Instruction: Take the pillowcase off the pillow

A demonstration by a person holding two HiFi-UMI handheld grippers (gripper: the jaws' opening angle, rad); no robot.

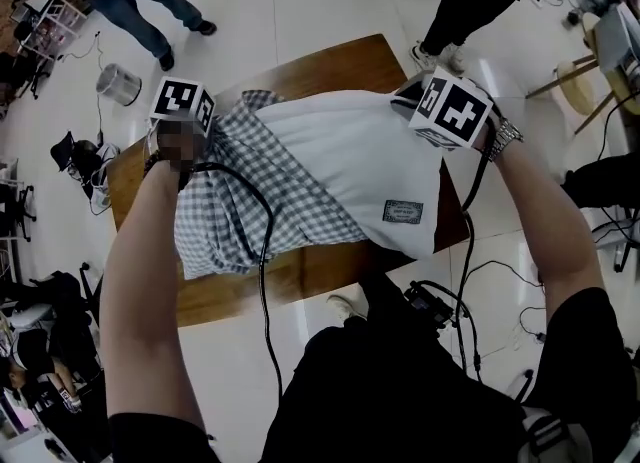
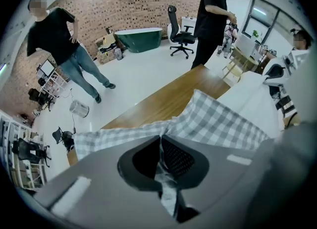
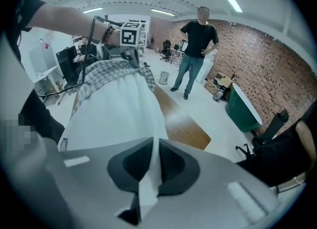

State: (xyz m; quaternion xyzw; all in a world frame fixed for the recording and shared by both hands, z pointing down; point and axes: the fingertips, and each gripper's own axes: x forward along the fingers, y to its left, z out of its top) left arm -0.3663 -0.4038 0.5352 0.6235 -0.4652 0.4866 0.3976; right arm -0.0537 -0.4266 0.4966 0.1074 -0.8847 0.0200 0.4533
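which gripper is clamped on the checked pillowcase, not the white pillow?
The left gripper: a fold of the checked pillowcase is pinched between its shut jaws. The right gripper is shut on the plain white pillow instead.

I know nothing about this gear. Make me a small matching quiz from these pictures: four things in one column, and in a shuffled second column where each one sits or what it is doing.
Things
1. left gripper
2. right gripper
3. brown wooden table
4. small rectangular label

Places and states
A. shut on the grey-and-white checked pillowcase
B. sits on the plain white pillow, near a corner
C. shut on the pillow's white fabric
D. lies under pillow and pillowcase

Pairs: 1-A, 2-C, 3-D, 4-B
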